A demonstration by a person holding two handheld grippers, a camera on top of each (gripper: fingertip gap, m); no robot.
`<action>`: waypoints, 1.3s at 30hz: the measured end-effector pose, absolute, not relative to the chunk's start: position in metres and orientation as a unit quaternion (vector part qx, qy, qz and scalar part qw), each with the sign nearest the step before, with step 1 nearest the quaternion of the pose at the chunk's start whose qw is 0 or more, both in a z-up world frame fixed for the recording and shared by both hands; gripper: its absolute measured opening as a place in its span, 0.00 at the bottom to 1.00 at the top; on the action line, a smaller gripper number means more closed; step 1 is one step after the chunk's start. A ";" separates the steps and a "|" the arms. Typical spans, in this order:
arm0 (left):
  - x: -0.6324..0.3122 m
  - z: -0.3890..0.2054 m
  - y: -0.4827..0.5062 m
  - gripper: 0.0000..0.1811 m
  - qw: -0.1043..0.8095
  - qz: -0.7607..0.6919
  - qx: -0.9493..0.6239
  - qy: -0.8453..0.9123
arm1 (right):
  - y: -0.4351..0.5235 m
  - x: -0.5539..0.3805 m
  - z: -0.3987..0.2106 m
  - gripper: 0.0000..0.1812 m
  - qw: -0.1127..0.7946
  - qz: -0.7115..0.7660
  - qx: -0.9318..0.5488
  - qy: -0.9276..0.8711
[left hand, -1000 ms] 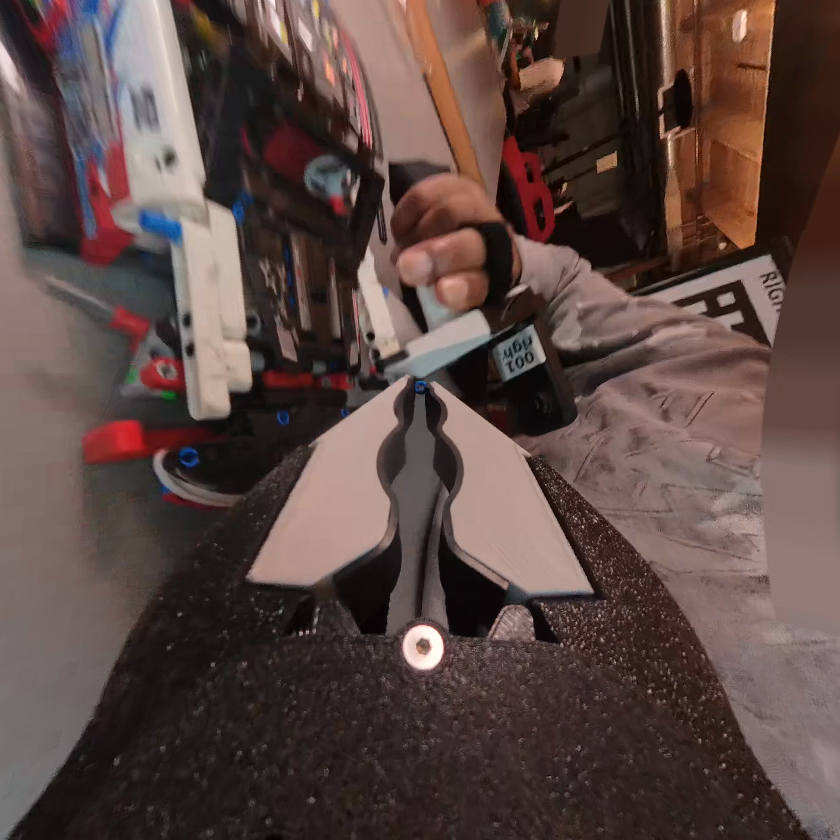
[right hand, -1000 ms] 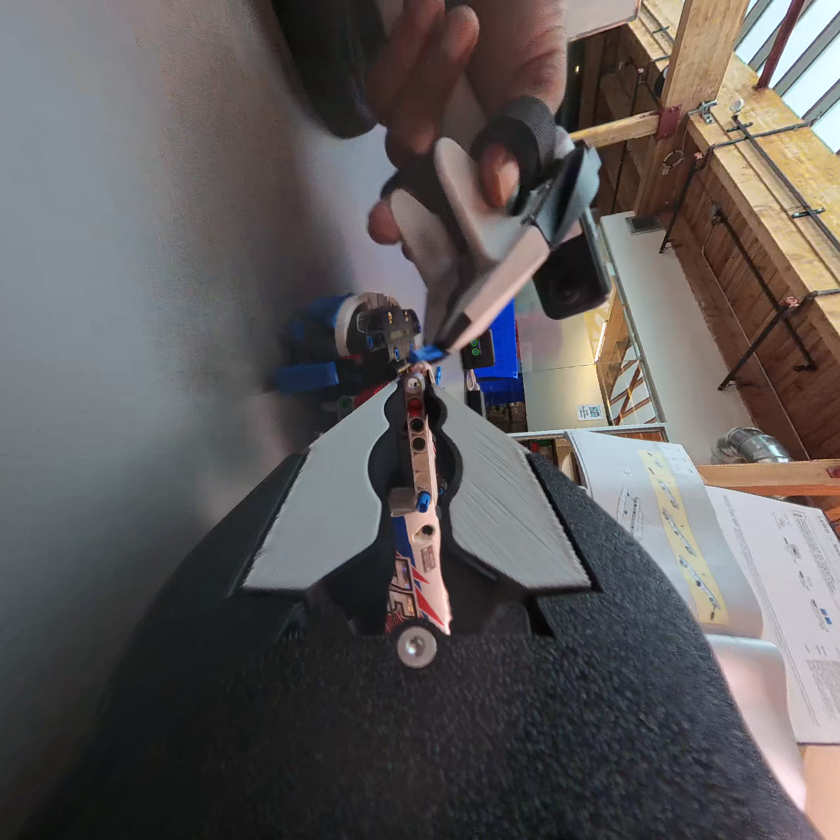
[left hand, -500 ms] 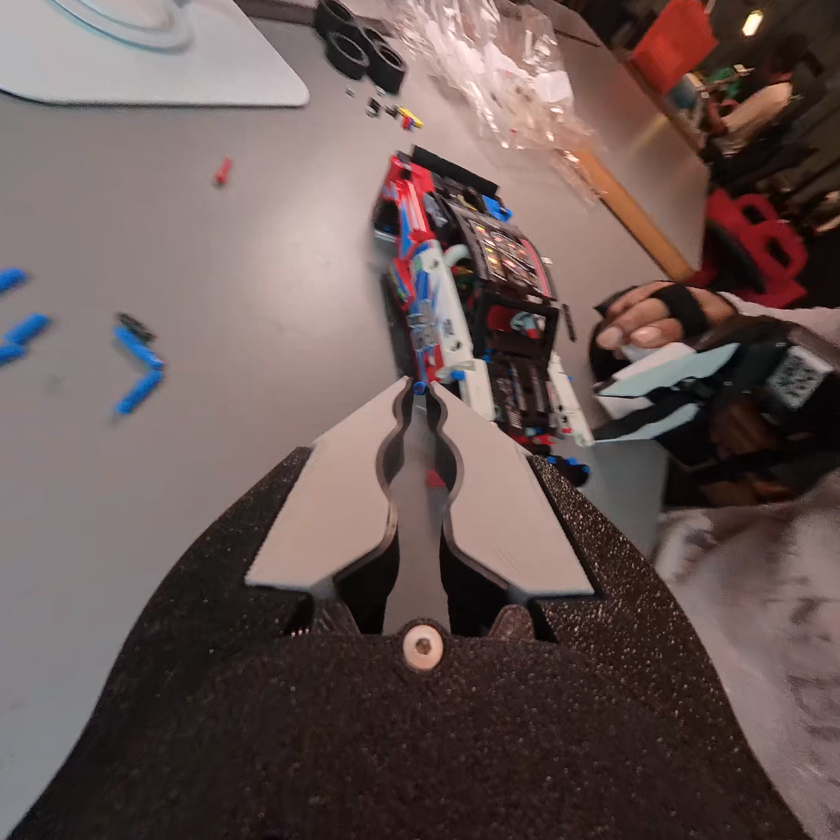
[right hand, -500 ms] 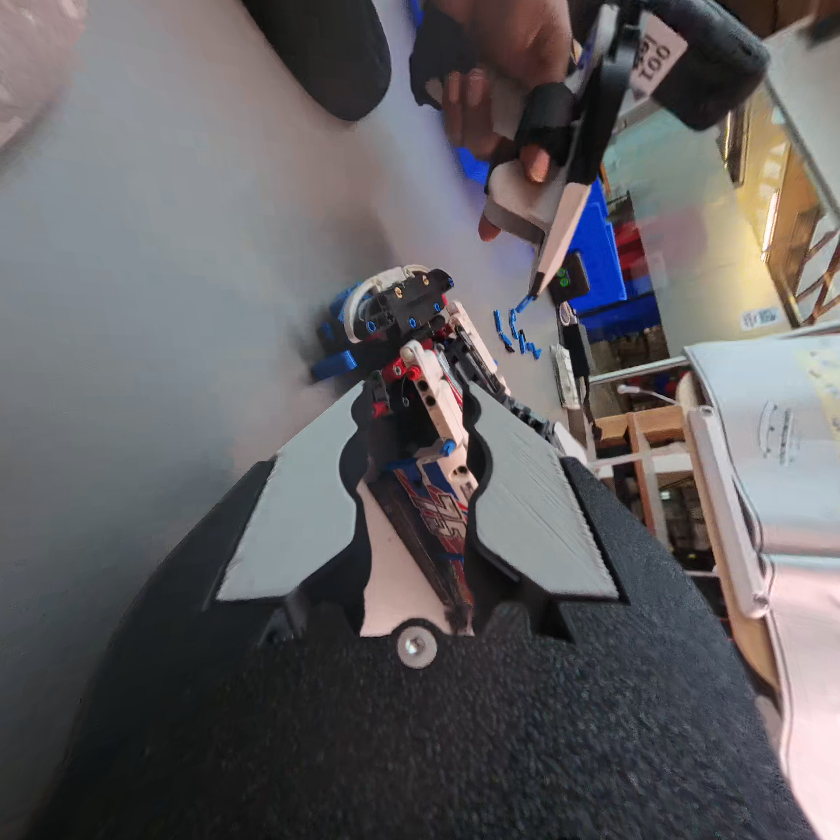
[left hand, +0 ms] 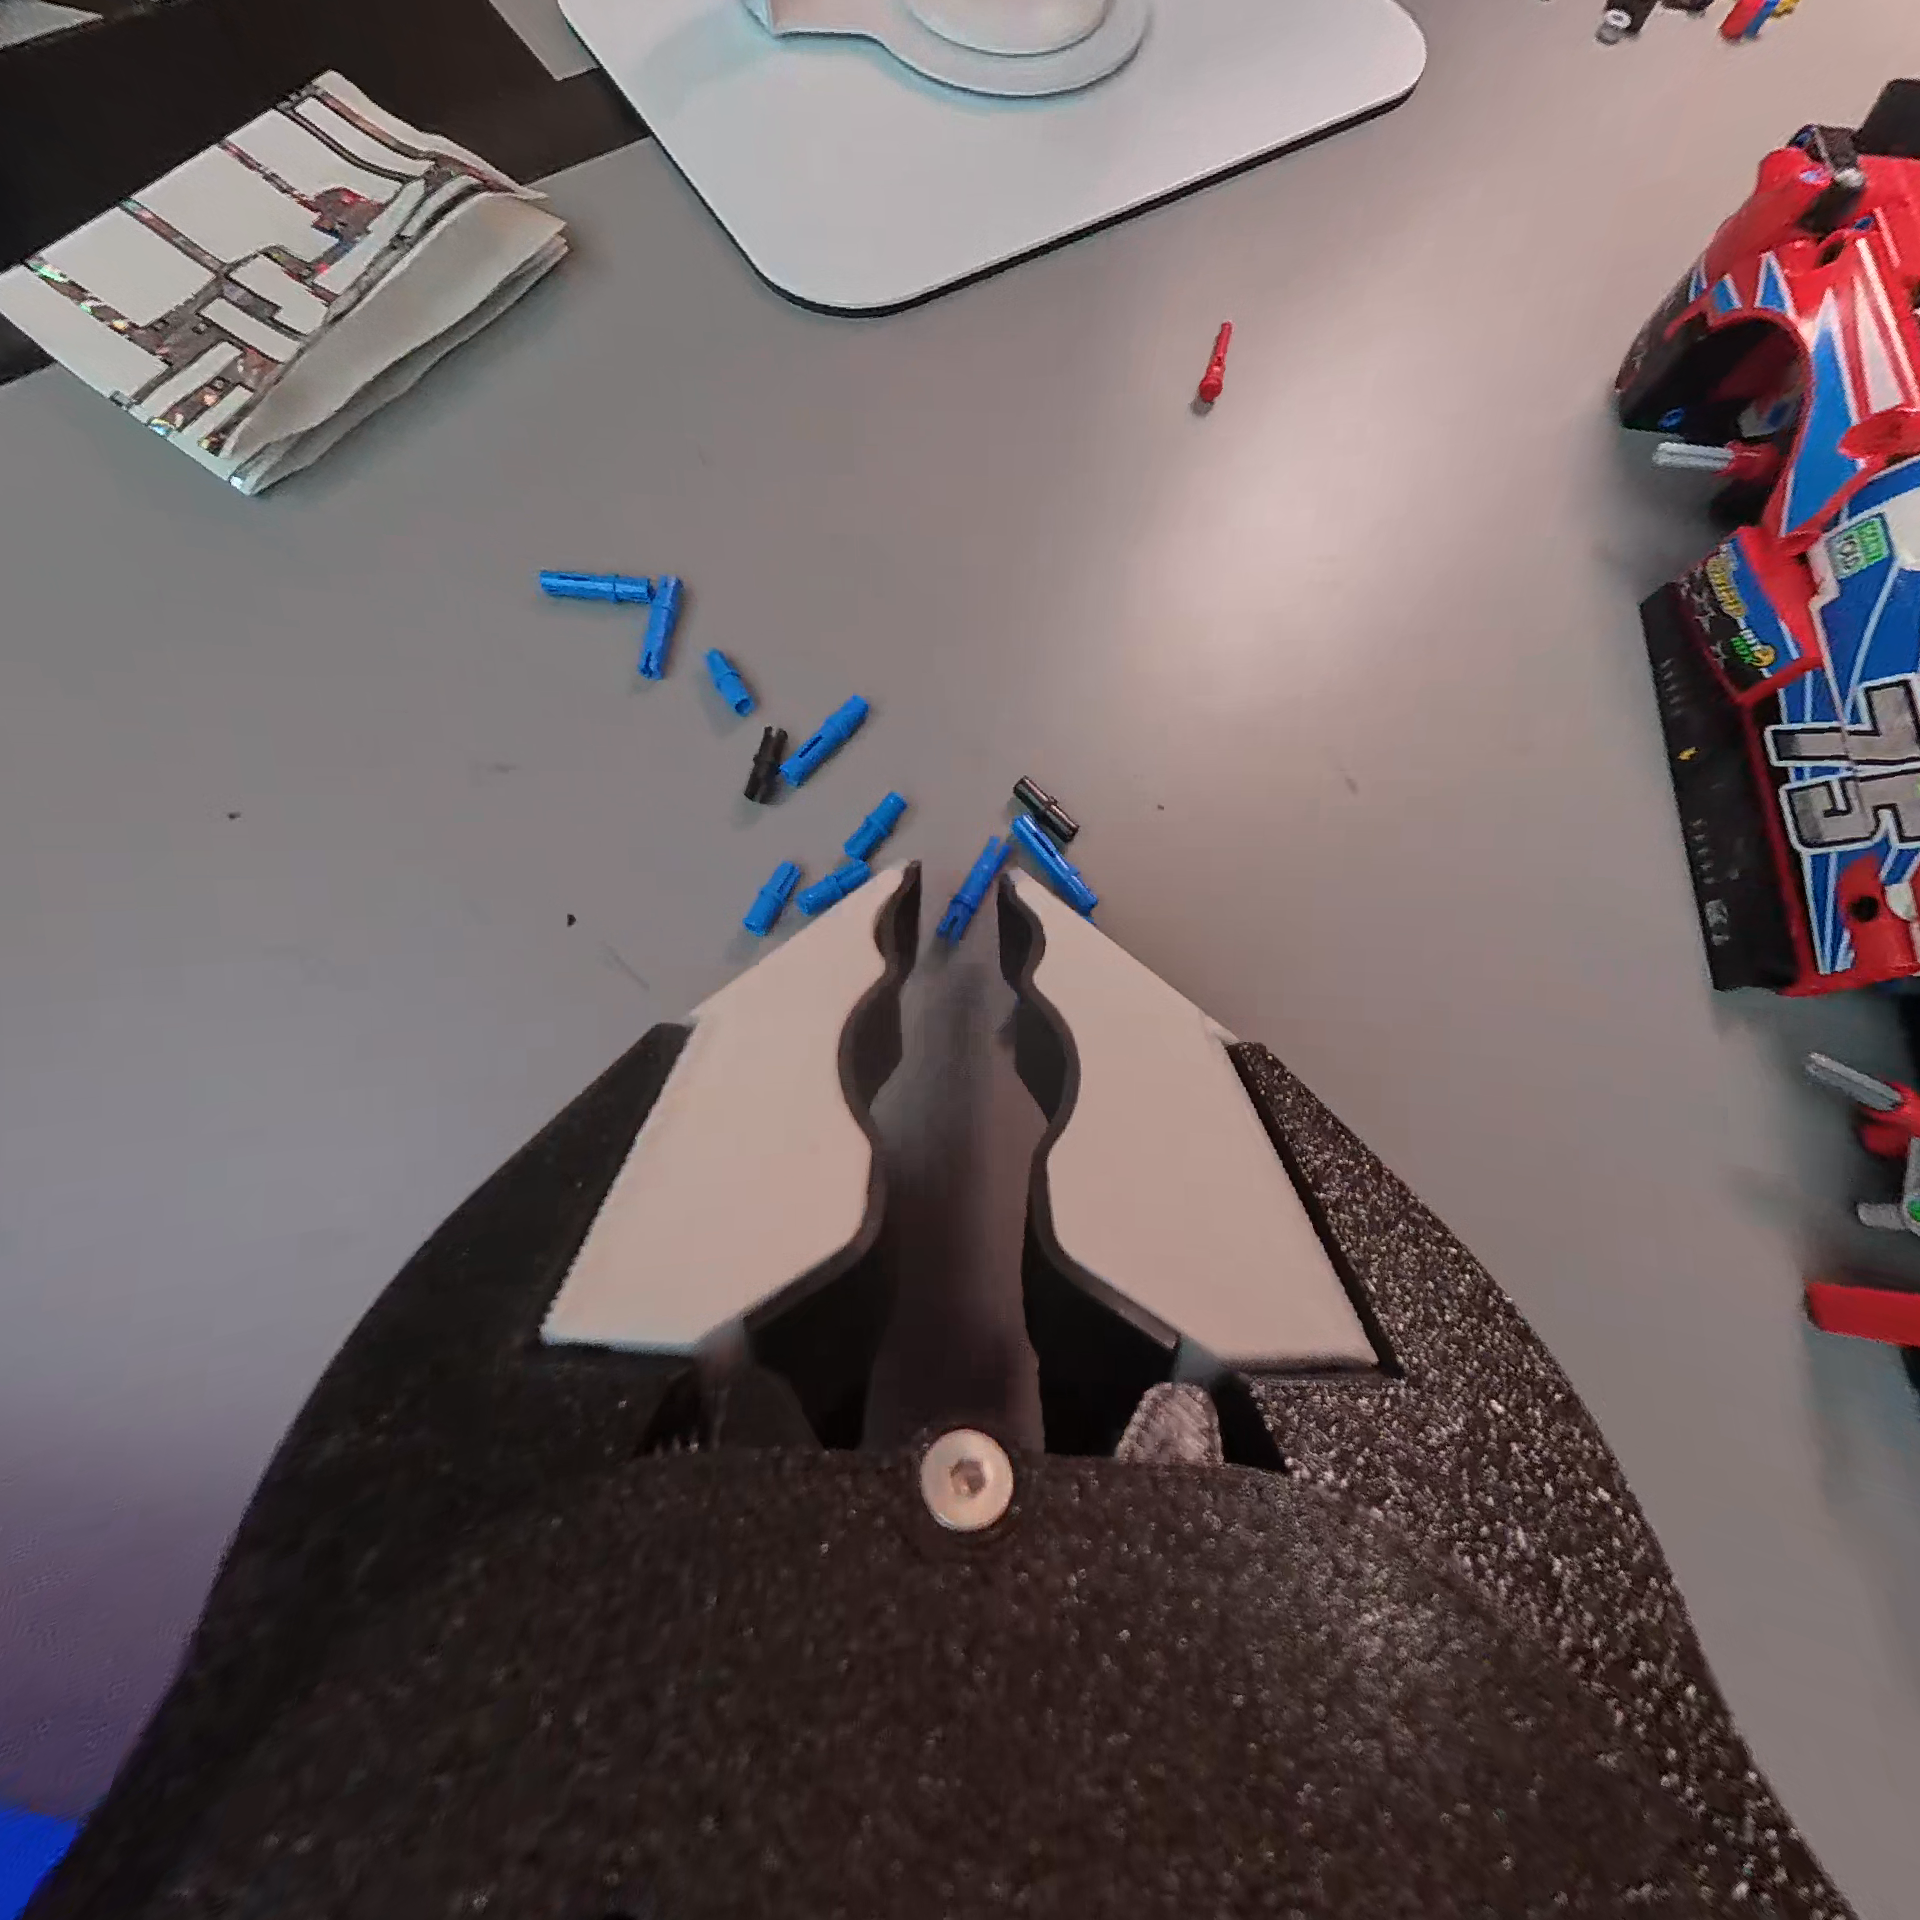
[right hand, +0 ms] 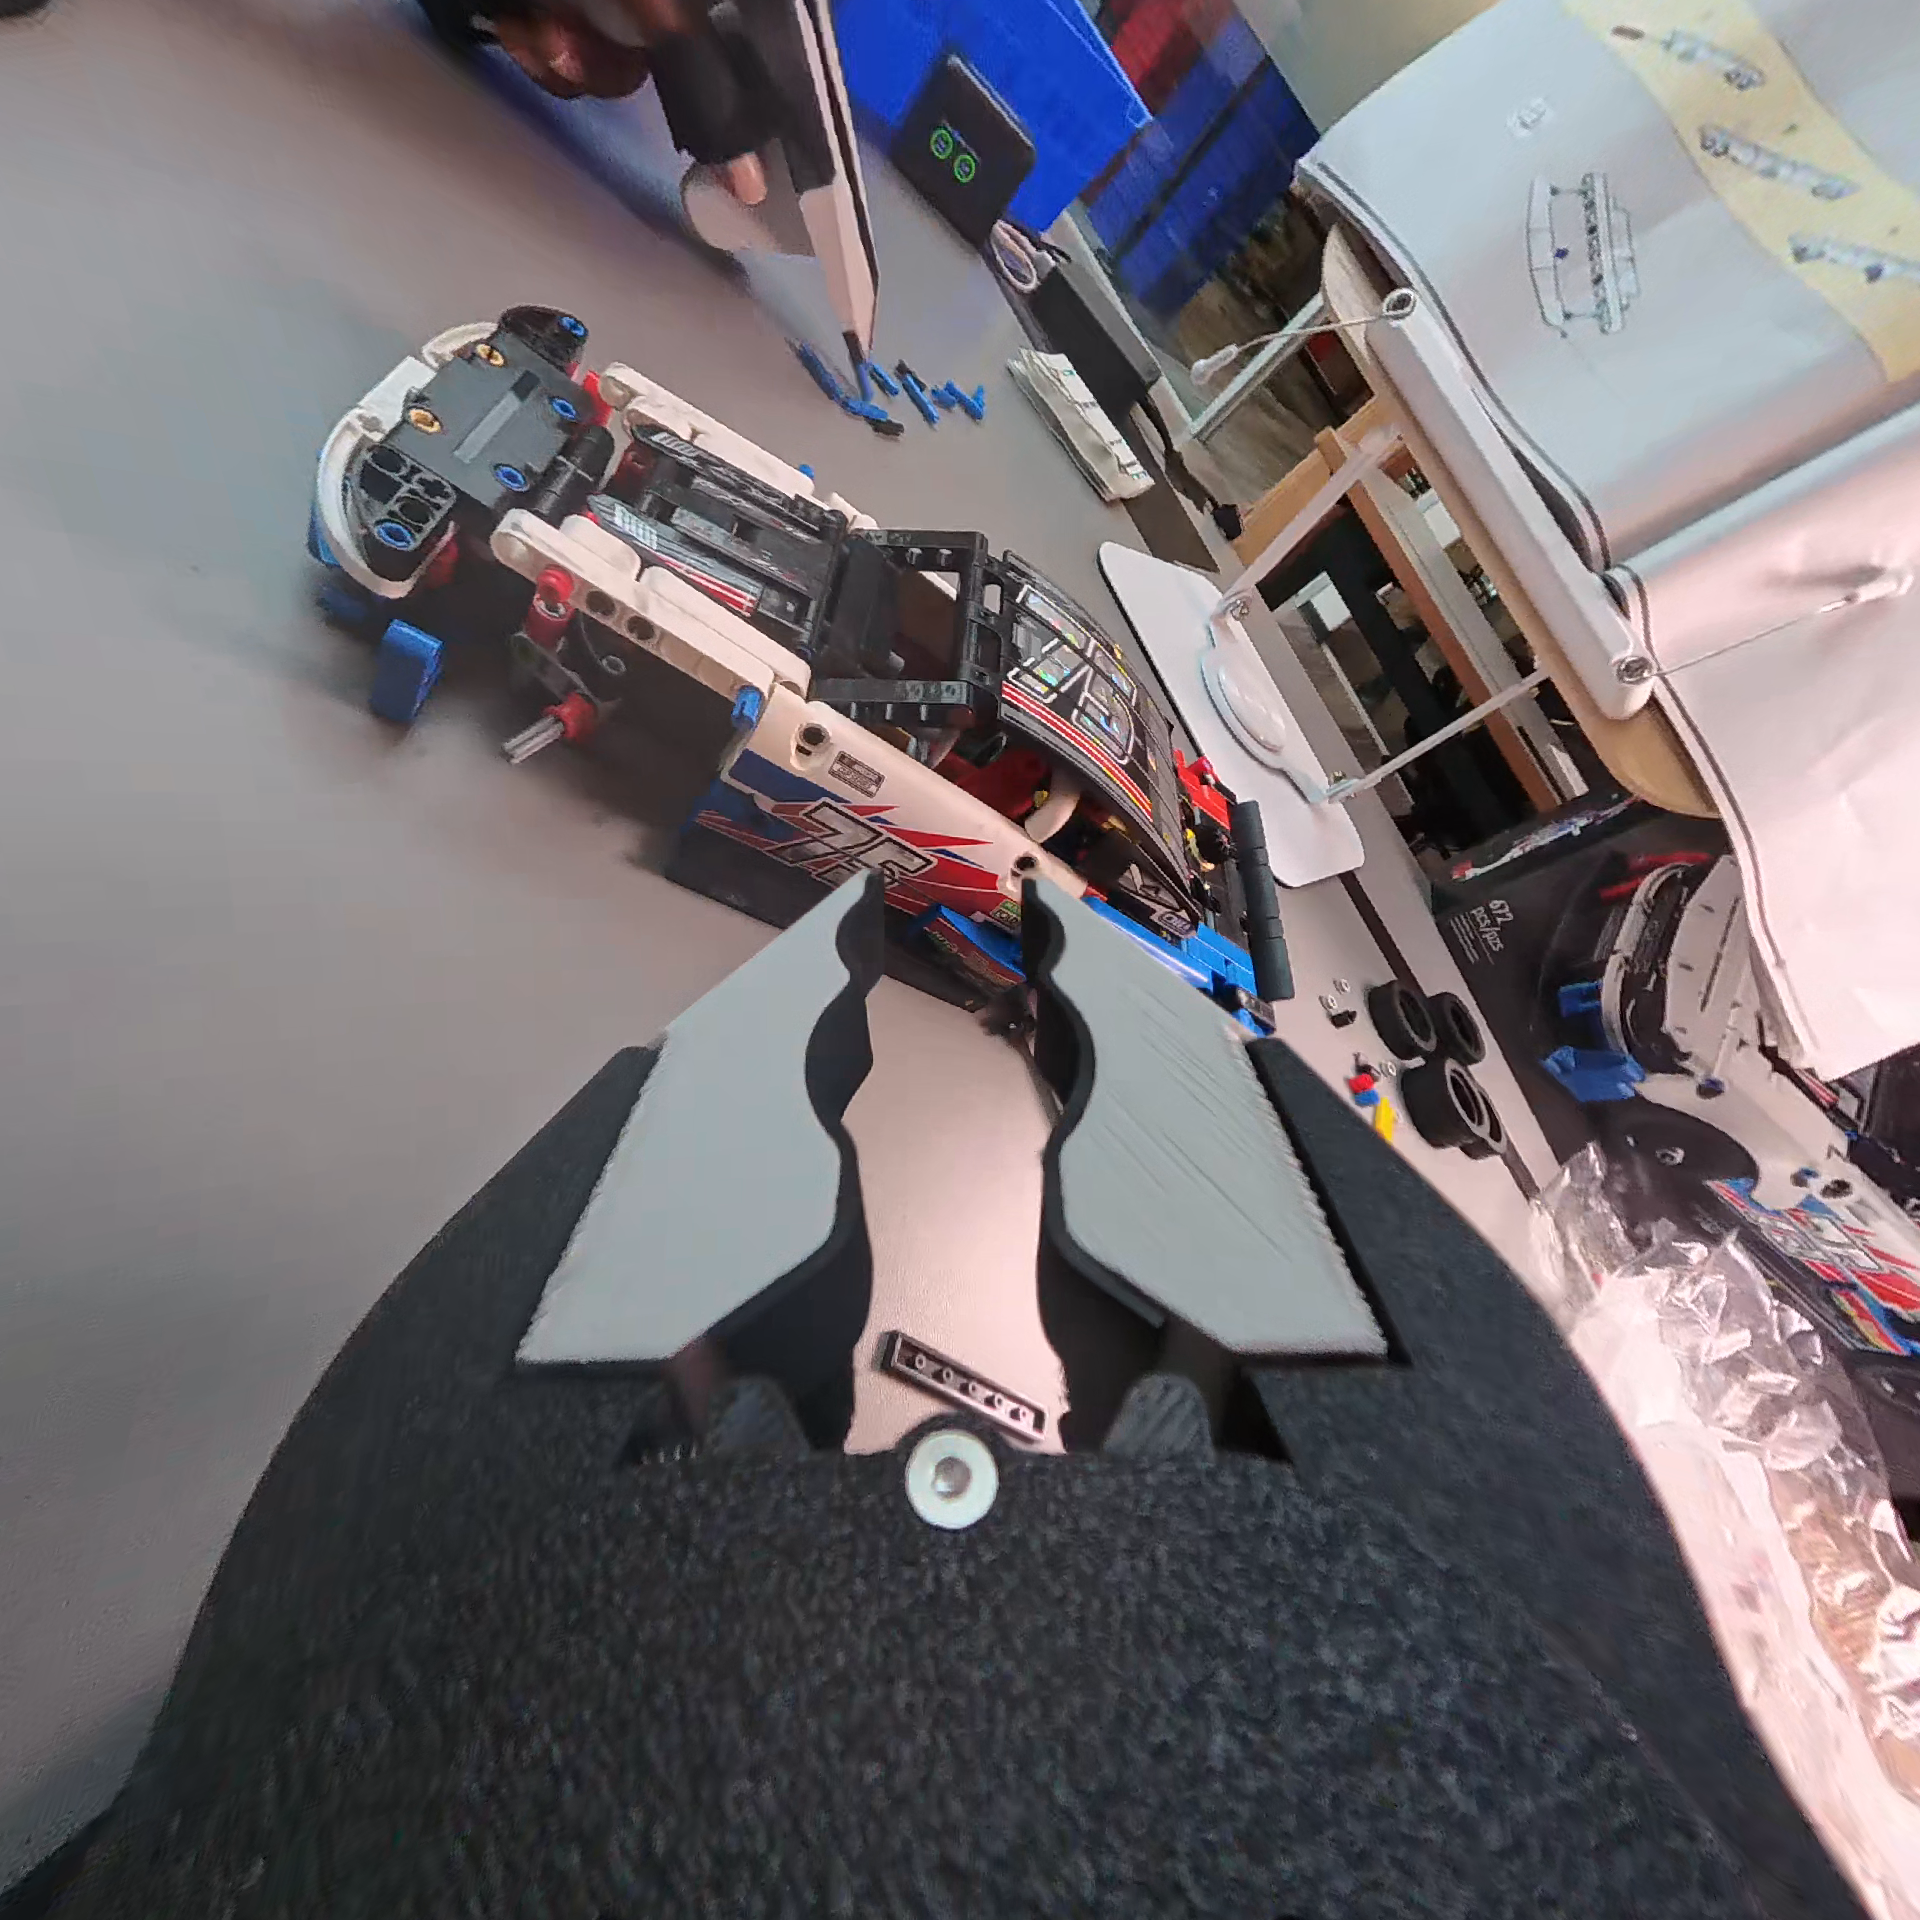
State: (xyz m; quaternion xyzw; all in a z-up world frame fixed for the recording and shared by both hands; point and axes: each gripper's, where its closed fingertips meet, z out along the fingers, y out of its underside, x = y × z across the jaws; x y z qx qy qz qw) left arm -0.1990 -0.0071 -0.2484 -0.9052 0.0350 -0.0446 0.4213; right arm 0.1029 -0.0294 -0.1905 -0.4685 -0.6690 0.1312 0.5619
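Left gripper (left hand: 958,896): jaws slightly apart, straddling a blue pin (left hand: 971,889) on the grey desk (left hand: 1299,727). Right gripper (right hand: 951,902): jaws apart, empty, just before the brick-built car (right hand: 790,727).

Toy car (left hand: 1813,665) cut by the right edge; blurred hand (right hand: 665,73) cropped at the top edge.
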 end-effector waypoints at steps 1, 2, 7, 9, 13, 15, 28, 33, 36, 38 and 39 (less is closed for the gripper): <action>-0.202 -0.247 -0.004 0.13 0.426 -0.038 -0.904 0.030 | -0.028 0.103 -0.190 0.13 0.564 0.128 -0.473 -0.664; -0.204 -0.244 -0.002 0.16 0.433 -0.040 -0.900 0.024 | -0.026 0.102 -0.189 0.13 0.566 0.124 -0.475 -0.662; -0.186 -0.246 -0.018 0.29 0.412 -0.089 -0.906 0.031 | -0.025 0.102 -0.188 0.13 0.559 0.120 -0.482 -0.664; -0.188 -0.254 -0.025 0.23 0.403 -0.051 -0.912 0.049 | -0.025 0.103 -0.189 0.12 0.556 0.124 -0.485 -0.664; -0.191 -0.259 -0.022 0.15 0.387 -0.036 -0.920 0.049 | -0.026 0.098 -0.189 0.12 0.551 0.135 -0.485 -0.666; -0.195 -0.259 -0.016 0.10 0.387 -0.037 -0.921 0.037 | -0.029 0.094 -0.187 0.12 0.554 0.133 -0.475 -0.671; -0.181 -0.243 0.000 0.13 0.387 -0.110 -0.915 0.020 | -0.029 0.100 -0.186 0.11 0.553 0.140 -0.488 -0.660; -0.180 -0.259 0.000 0.02 0.367 -0.061 -0.927 0.046 | -0.025 0.102 -0.185 0.11 0.557 0.146 -0.496 -0.650; -0.191 -0.260 0.006 0.02 0.362 -0.036 -0.930 0.045 | -0.027 0.101 -0.182 0.11 0.562 0.145 -0.489 -0.651; -0.197 -0.259 0.013 0.02 0.364 -0.026 -0.930 0.038 | -0.027 0.100 -0.183 0.11 0.561 0.148 -0.491 -0.650; -0.200 -0.259 0.017 0.02 0.365 -0.022 -0.930 0.036 | -0.027 0.100 -0.183 0.11 0.561 0.149 -0.491 -0.650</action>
